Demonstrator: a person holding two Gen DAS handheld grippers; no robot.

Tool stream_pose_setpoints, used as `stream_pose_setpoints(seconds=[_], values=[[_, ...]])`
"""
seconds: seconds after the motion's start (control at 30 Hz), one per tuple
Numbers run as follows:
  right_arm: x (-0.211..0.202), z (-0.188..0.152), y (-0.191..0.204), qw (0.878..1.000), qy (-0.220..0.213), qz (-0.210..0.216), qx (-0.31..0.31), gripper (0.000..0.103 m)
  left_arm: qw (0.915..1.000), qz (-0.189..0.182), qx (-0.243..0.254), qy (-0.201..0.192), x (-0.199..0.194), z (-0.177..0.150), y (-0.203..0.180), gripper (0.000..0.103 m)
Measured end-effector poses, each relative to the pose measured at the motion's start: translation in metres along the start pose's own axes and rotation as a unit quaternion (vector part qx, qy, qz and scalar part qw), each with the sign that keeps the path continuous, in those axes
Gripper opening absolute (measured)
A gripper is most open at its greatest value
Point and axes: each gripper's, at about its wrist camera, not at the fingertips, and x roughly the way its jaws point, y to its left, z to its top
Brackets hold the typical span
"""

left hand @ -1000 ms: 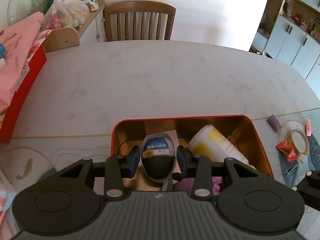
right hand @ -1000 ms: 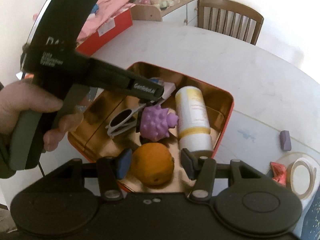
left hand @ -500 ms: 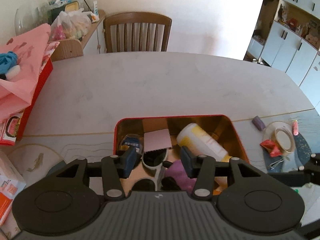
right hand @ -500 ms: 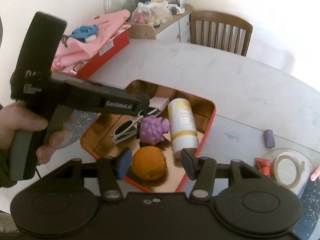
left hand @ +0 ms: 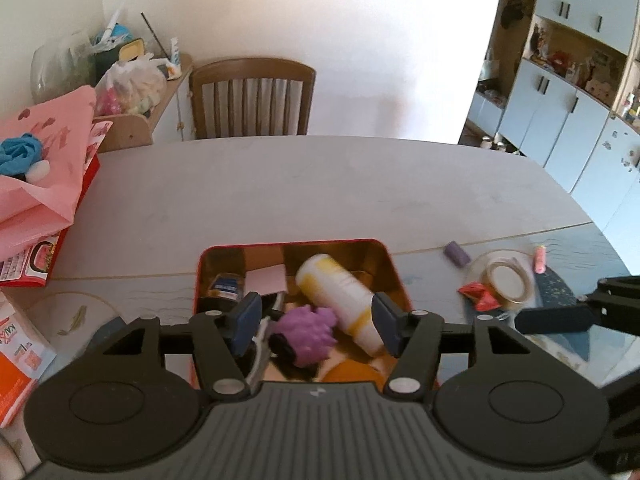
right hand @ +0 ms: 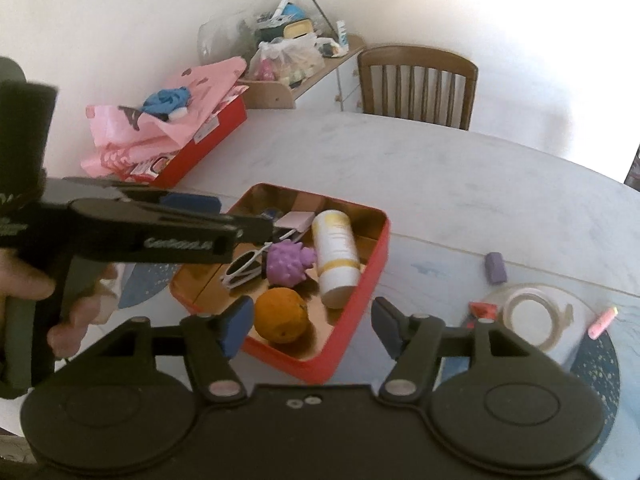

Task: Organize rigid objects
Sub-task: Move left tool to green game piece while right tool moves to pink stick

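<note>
A: What has moved since a second ago?

B: Both my grippers have lifted back from the red tin (left hand: 400, 280). A second ago my left pads flanked the dark-capped jar and my right pads flanked the orange; now both sit lower in view and nothing is between either pair.

A: Your left camera first?

B: My left gripper (left hand: 316, 322) hovers over the tin's near edge, jaws opening, pinching nothing. Inside the tin: a white and yellow bottle (left hand: 340, 294) lying on its side at the right, a purple spiky ball (left hand: 310, 334) nearer me, a pink card (left hand: 266, 278) toward the far wall, the blue-labelled jar (left hand: 226, 286) at the far left. Right of the tin, on the table (left hand: 300, 192), lie a small purple block (left hand: 456, 254) and a tape roll (left hand: 506, 282).

A: And the right camera?

B: My right gripper (right hand: 312, 326) hangs over the tin's (right hand: 360, 296) near corner, jaws opening, empty. The orange (right hand: 282, 314) rests in the tin's near end, with the spiky ball (right hand: 288, 264), white sunglasses (right hand: 244, 268) and bottle (right hand: 336, 256) beyond it. My left hand (right hand: 60, 300) holds the other gripper left of the tin.
</note>
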Motion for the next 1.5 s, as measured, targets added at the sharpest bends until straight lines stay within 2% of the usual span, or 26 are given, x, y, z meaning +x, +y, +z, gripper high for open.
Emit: stream_pose_setpoints(seconds=[0.03,0.3,0.4,0.53,0.6,0.77,1.17,1.5], values=[[-0.003,-0.001,-0.003,1.0,-0.004,-0.001,0.003,0.075,1.0,-0.001,0.0,-0.001,-0.002,-0.001,-0.003,0.063],[-0.032,-0.018,-0.036,0.999,-0.02,-0.003,0.027,0.079,0.9999,-0.009,0.001,-0.005,-0.017,-0.011,-0.034,0.065],[-0.042,-0.025,-0.051,0.999,-0.025,-0.007,0.036,0.086,0.9999,-0.014,-0.001,-0.006,-0.02,-0.013,-0.048,0.076],[-0.053,-0.033,-0.075,0.998,-0.027,-0.011,0.051,0.09,0.9998,-0.016,-0.006,-0.008,-0.02,-0.014,-0.067,0.077],[-0.058,-0.037,-0.087,0.998,-0.03,-0.015,0.058,0.094,0.9998,-0.016,-0.006,-0.011,-0.02,-0.014,-0.077,0.081],[-0.069,-0.048,-0.117,0.996,-0.037,-0.017,0.076,0.103,0.9996,-0.022,-0.014,-0.012,-0.014,-0.014,-0.101,0.084],[-0.079,-0.062,-0.186,0.994,-0.032,-0.04,0.1,0.103,0.9997,-0.014,-0.02,0.003,0.015,-0.017,-0.152,0.085],[-0.069,-0.067,-0.24,0.993,-0.016,-0.061,0.098,0.103,0.9992,-0.017,0.012,0.035,0.049,-0.039,-0.194,0.085]])
